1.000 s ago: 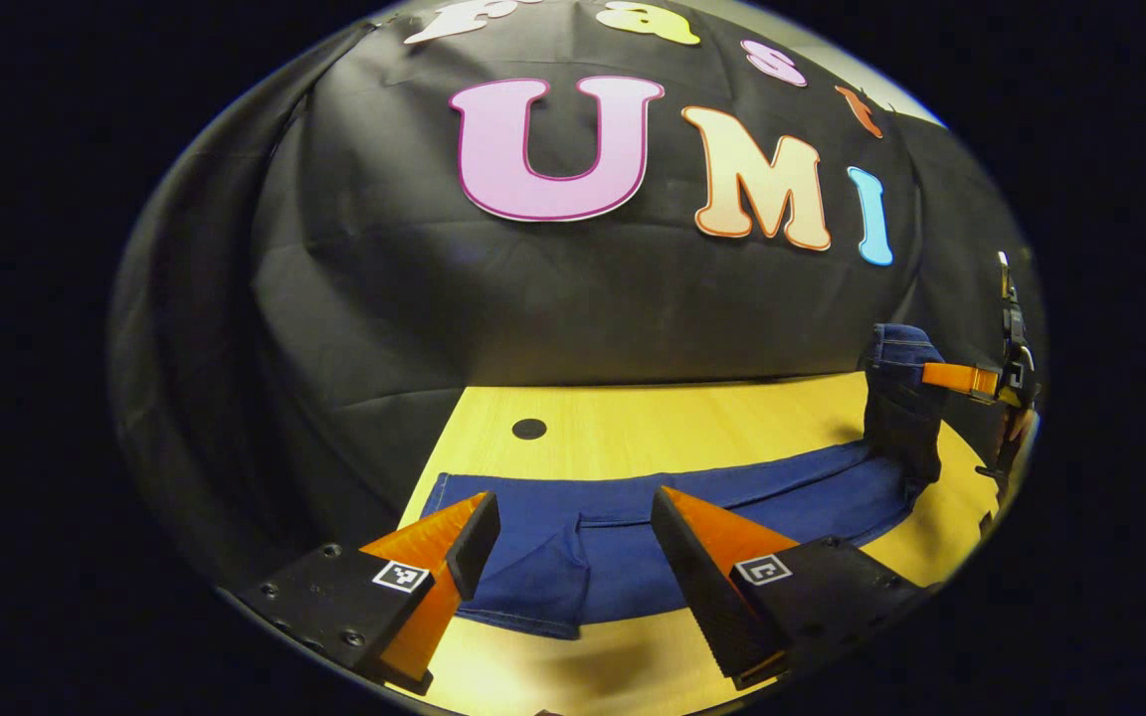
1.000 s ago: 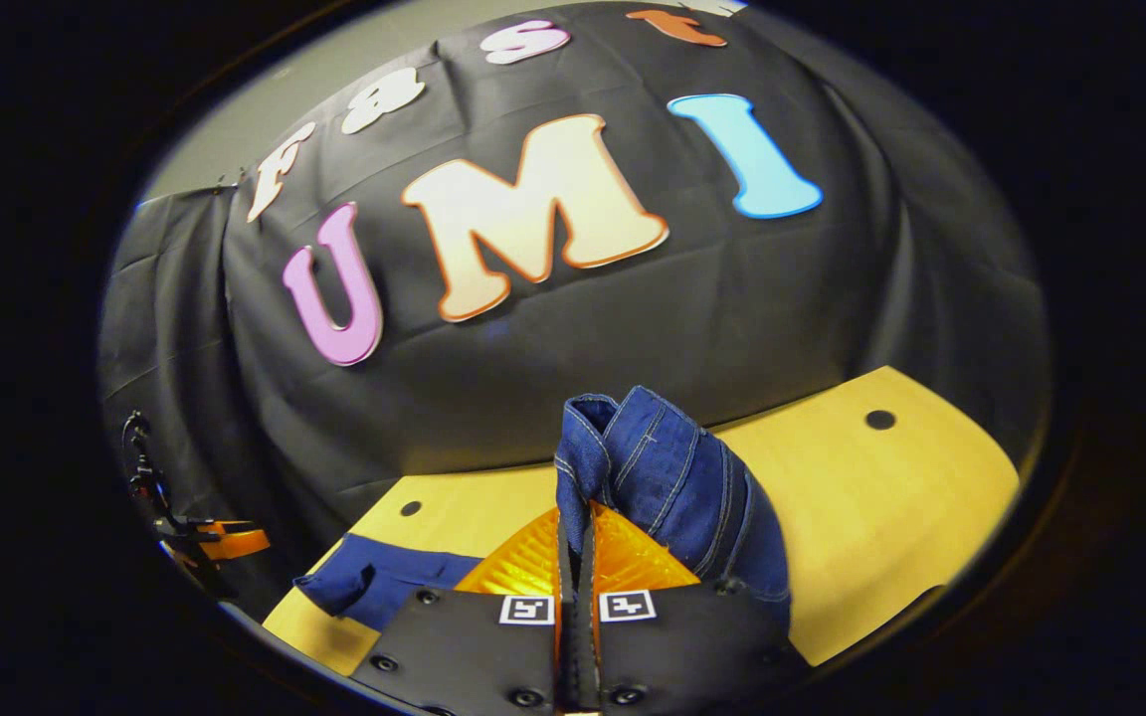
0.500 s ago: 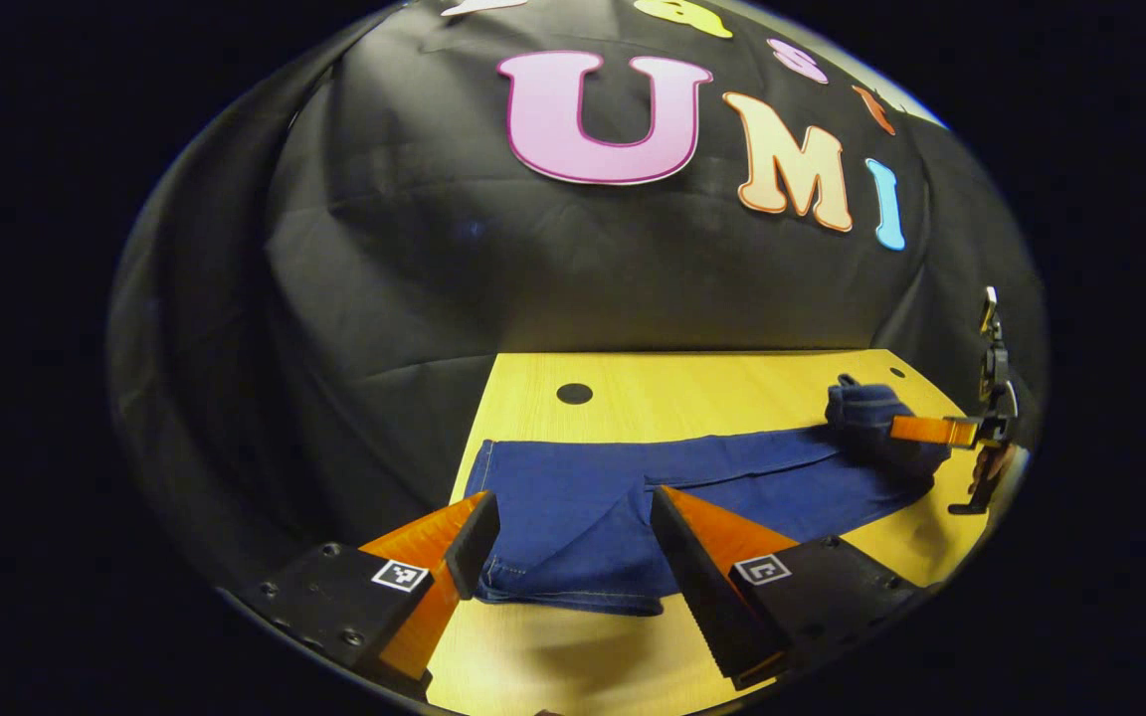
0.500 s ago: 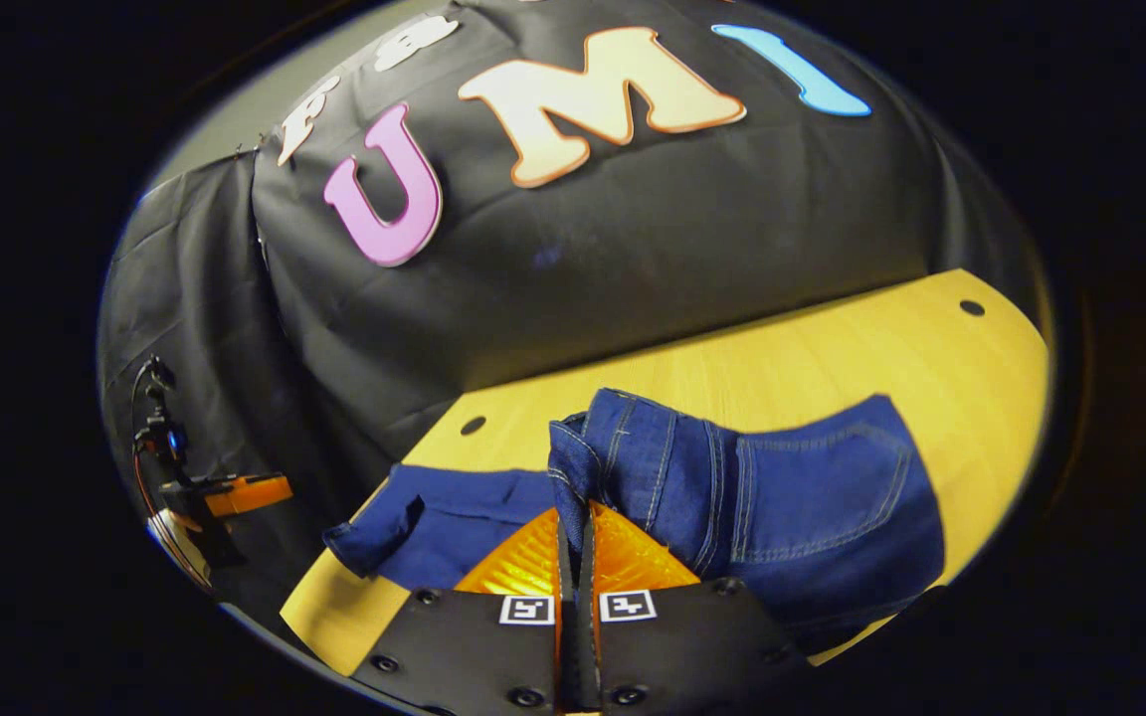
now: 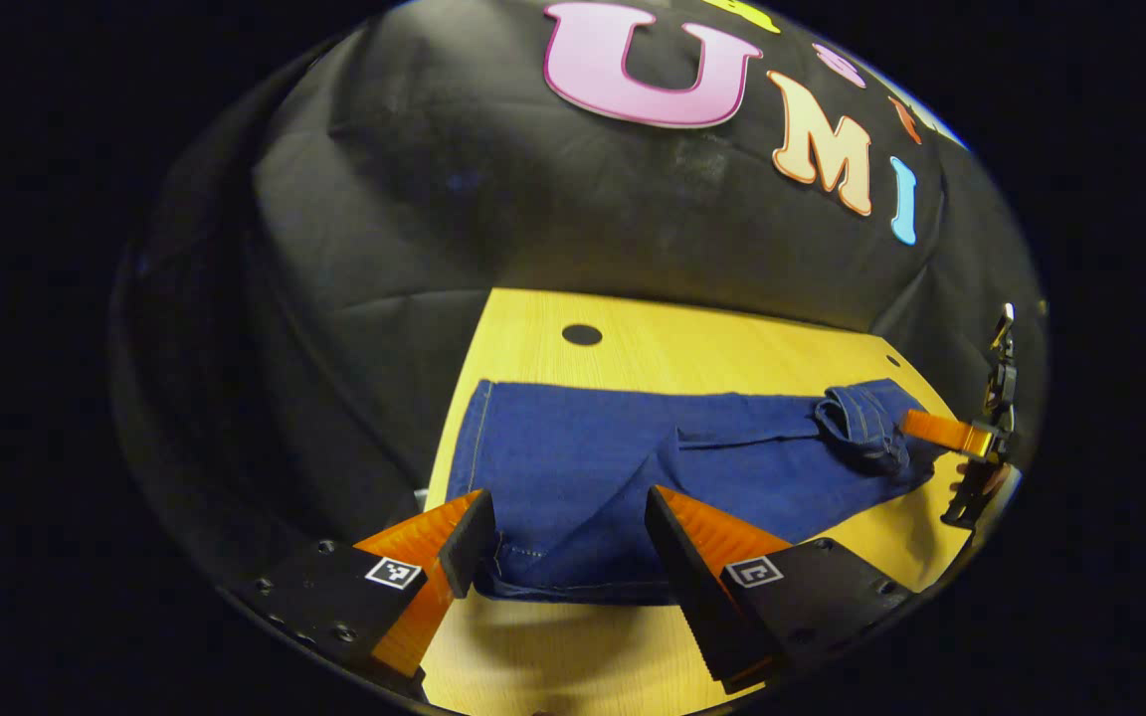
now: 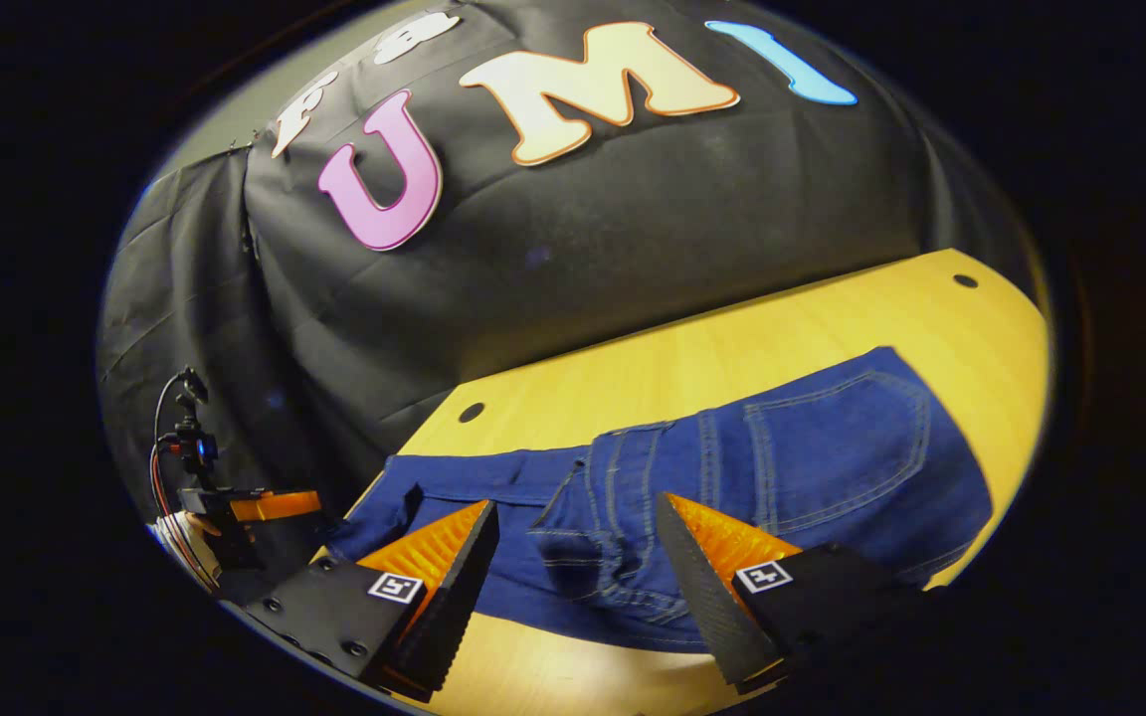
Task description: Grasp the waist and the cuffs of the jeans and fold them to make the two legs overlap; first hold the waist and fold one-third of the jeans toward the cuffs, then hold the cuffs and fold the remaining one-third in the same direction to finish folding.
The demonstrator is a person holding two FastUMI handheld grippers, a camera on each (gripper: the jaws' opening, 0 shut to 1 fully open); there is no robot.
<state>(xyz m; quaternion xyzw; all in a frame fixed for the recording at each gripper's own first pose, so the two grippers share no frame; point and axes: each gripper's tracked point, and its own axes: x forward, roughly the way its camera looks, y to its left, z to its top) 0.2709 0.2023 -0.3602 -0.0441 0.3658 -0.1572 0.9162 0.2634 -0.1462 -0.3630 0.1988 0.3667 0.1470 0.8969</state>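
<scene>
Dark blue jeans (image 5: 613,457) lie flat along the yellow wooden table (image 5: 712,348). The cuff end sits between the spread fingers of my left gripper (image 5: 568,517), which is open and low over it. In the right gripper view the waist (image 6: 623,467) lies bunched in a small fold on the table, with a back pocket (image 6: 832,447) facing up to its right. My right gripper (image 6: 576,517) stands open with that fold between its fingers, not pinched. The right gripper (image 5: 941,430) also shows at the far end of the jeans in the left gripper view.
The black cloth wall rises just behind the table's far edge. Round holes (image 5: 581,334) (image 6: 472,412) (image 6: 965,280) mark the tabletop. The left gripper (image 6: 255,505) with its cables sits at the left edge of the right gripper view.
My right gripper brought the lifted waist down onto the table and opened, letting it go. My left gripper dipped closer over the cuffs and stayed open.
</scene>
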